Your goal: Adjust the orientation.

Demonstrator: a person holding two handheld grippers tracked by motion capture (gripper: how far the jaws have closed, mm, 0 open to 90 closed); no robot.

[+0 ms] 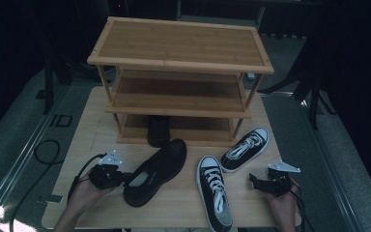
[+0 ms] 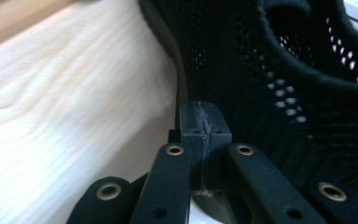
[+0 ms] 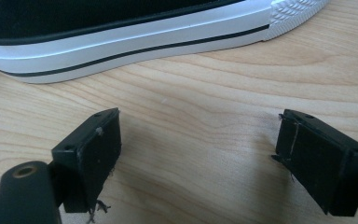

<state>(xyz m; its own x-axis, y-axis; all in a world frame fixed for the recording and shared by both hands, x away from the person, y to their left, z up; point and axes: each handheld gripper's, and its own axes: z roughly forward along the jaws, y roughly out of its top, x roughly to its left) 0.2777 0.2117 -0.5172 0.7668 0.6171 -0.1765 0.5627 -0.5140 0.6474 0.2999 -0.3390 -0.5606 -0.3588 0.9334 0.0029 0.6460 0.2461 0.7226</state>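
You look to be shelving shoes, and little is done: one dark shoe [image 1: 158, 129] sits on the bottom shelf of the rack [image 1: 180, 44], while three remain on the counter [image 1: 96, 108]. Your left claw [image 1: 121, 177] is at the heel of the black shoe [image 1: 157, 169], jaws together, seemingly pinching the heel fabric. Your right claw [image 1: 255, 181] hangs wide apart, empty, beside the two sneakers [image 1: 214, 189], which are both untouched.

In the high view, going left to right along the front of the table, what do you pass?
Left gripper → black shoe → nearer sneaker → farther sneaker → right gripper.
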